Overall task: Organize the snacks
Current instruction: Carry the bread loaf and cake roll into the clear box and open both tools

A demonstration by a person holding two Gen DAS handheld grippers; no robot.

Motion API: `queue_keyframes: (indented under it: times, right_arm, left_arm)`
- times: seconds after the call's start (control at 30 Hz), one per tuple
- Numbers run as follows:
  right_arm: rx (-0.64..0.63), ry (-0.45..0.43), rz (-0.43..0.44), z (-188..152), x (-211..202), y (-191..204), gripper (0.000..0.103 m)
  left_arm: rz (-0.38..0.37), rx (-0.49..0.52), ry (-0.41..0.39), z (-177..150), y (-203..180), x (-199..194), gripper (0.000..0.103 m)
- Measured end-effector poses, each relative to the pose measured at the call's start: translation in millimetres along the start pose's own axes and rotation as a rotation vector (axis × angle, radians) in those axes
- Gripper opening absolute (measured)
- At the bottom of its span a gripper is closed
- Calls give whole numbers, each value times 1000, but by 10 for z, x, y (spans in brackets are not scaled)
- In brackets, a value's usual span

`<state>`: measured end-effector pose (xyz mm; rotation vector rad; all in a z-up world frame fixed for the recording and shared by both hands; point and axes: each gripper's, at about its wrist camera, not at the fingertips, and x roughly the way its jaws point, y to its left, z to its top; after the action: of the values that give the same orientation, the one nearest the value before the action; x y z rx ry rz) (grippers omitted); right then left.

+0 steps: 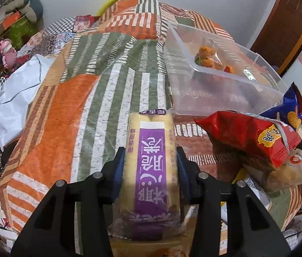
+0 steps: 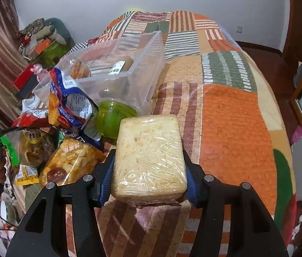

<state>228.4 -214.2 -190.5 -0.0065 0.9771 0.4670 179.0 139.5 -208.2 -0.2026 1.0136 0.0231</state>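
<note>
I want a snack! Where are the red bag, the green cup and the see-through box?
red bag (image 1: 251,135): left wrist view, middle of its front.
green cup (image 2: 114,122): right wrist view, its side.
see-through box (image 2: 129,85): right wrist view, near wall.

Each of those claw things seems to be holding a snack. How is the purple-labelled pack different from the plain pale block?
The purple-labelled pack is long and narrow with a purple band of white characters; the pale block is broad, squarish and shows no label. The pack sits in the left gripper, the block in the right gripper. The pack has a smooth cream look; the block looks grainy and speckled under clear wrap. Both are gripped by their long sides above the patchwork blanket.
</note>
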Motion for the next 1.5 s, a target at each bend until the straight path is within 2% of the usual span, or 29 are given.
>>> queue_keyframes:
  times: [0.33,0.53,0.83,1.13,1.5]
  right_arm:
    - [-10,-106,-4,128,-281,63,52]
    - [-44,-179,15,253,-444,172,52]
    - [-83,-268,49,504,-530,309,52]
    - [-90,-316,64,688,-442,394,52]
    - [-76,-305,94,845,-236,383,52]
  left_arm:
    - [-15,-37,-102,133,-1,-365,45]
    - [-36,-13,-169,248,-132,-600,45]
    - [-78,31,-224,451,-383,-769,45]
    - [-115,69,-231,629,-648,-667,45]
    - [-130,77,-212,858,-782,-410,45]
